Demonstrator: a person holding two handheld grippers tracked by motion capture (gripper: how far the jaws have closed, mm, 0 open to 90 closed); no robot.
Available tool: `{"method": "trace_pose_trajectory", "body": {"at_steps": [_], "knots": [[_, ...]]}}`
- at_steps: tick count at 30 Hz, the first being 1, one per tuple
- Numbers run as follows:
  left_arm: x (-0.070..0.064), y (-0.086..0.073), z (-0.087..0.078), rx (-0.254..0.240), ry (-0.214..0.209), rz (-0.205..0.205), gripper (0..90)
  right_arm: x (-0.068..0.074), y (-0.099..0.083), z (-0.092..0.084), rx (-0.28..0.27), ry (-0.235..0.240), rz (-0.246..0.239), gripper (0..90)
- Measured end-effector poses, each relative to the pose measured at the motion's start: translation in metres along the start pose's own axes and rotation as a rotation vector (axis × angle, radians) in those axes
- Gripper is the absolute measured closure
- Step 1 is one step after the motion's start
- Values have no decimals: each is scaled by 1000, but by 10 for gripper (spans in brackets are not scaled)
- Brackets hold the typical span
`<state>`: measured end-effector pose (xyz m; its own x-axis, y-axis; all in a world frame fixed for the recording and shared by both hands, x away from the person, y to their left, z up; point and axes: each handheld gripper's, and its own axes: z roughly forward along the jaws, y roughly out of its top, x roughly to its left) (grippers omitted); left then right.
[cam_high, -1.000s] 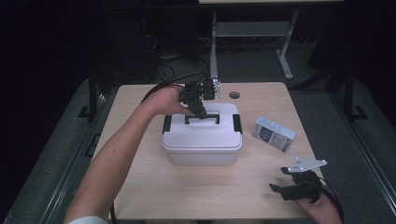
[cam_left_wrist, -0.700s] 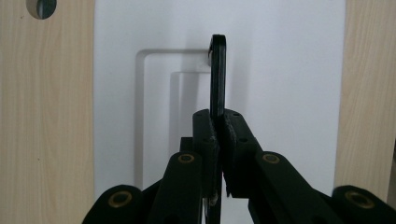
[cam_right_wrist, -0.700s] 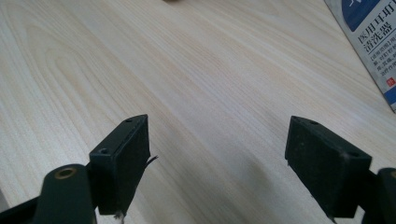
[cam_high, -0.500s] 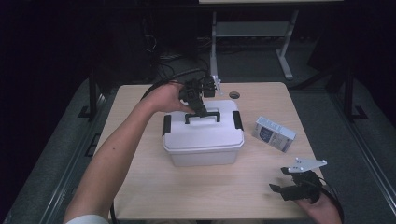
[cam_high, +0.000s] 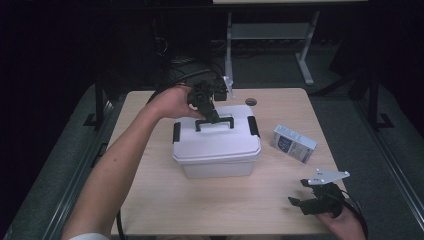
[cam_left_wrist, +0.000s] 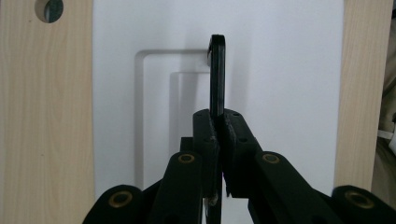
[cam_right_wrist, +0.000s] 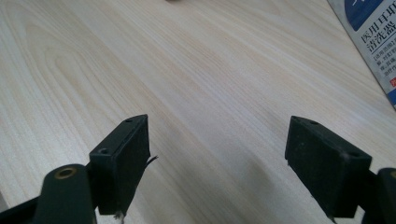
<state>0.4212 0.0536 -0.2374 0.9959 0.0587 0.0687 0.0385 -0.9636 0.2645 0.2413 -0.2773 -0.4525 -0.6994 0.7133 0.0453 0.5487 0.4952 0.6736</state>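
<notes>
The white box (cam_high: 216, 147) is sitting near the middle of the wooden table (cam_high: 150, 200), its lid closed and a black latch showing at each short end. Its black carrying handle (cam_high: 215, 121) is standing up from the lid along the far edge. In the left gripper view, the handle (cam_left_wrist: 217, 74) is rising edge-on above a shallow recess moulded into the white lid (cam_left_wrist: 289, 93).

The left gripper (cam_high: 209, 116) is reaching in from the far left side of the box and is pinching the handle: in the left gripper view its two black pads are pressing together on the thin black bar, with no gap visible between pad and bar. The person's left forearm is stretching diagonally from the near left corner of the table up to that grip.

A small white and blue carton (cam_high: 294, 144) is lying flat on the table to the right of the box, near it but not touching. In the right gripper view its corner (cam_right_wrist: 373, 42) is showing blue print at the upper right.

The right gripper (cam_high: 300, 202) is resting low at the near right edge of the table, well apart from the box. Its jaws are standing wide apart over bare wood, with nothing between them.

A dark round hole (cam_high: 251, 101) is showing in the tabletop beyond the box.
</notes>
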Motion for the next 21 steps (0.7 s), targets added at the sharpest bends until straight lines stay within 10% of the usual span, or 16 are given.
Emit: {"method": "trace_pose_trajectory", "body": {"at_steps": [21], "knots": [[-16,-15,-39,-5,47,-16,849,2,2,2,7,-2,-14,214]]}}
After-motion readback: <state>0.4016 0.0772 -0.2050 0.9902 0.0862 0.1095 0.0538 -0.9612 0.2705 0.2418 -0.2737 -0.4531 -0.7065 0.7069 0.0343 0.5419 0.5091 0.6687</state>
